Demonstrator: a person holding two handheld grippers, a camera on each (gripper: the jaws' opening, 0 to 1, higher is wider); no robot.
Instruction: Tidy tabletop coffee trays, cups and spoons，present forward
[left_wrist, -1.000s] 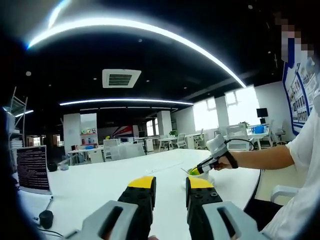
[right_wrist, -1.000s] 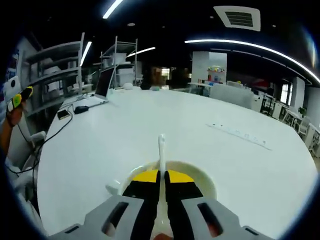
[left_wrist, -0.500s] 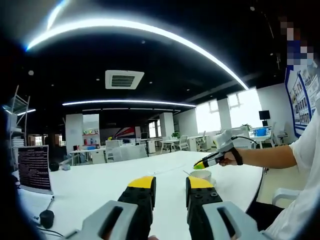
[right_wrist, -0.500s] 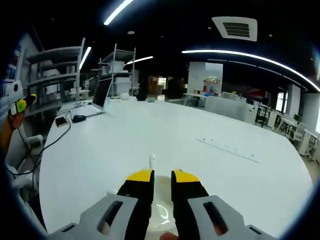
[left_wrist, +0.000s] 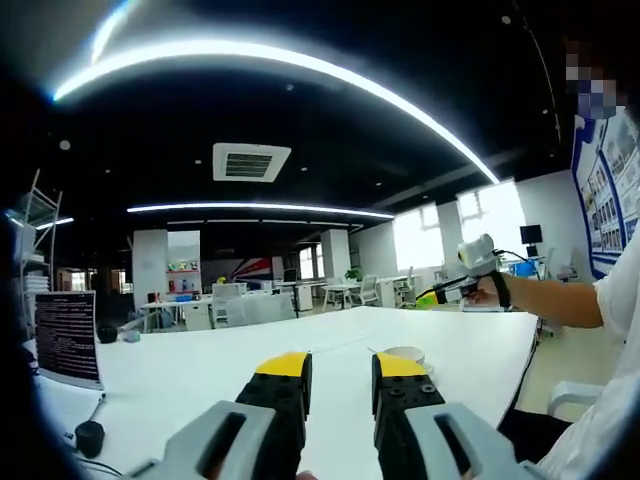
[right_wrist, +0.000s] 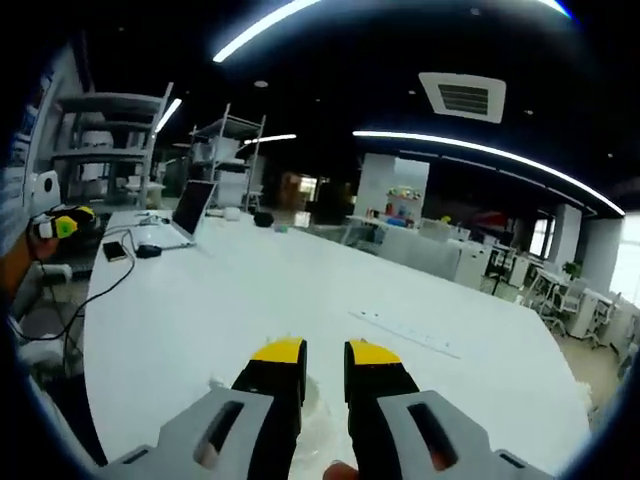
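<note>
Both grippers hang empty, jaws slightly apart: left gripper (left_wrist: 340, 365), right gripper (right_wrist: 325, 352). Cup (left_wrist: 404, 354) sits on tabletop (left_wrist: 200, 365) near the edge, just past the left jaws. Risk: a careless downward sweep knocks it off.

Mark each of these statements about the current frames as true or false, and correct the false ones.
1. The right gripper grips a spoon. False: its jaws stand apart with nothing between them.
2. The left gripper is open. True.
3. A laptop stands open on the white table. True.
4. In the left gripper view, the cup hangs in the air. False: it rests on the table, with the right gripper raised above and beyond it.
</note>
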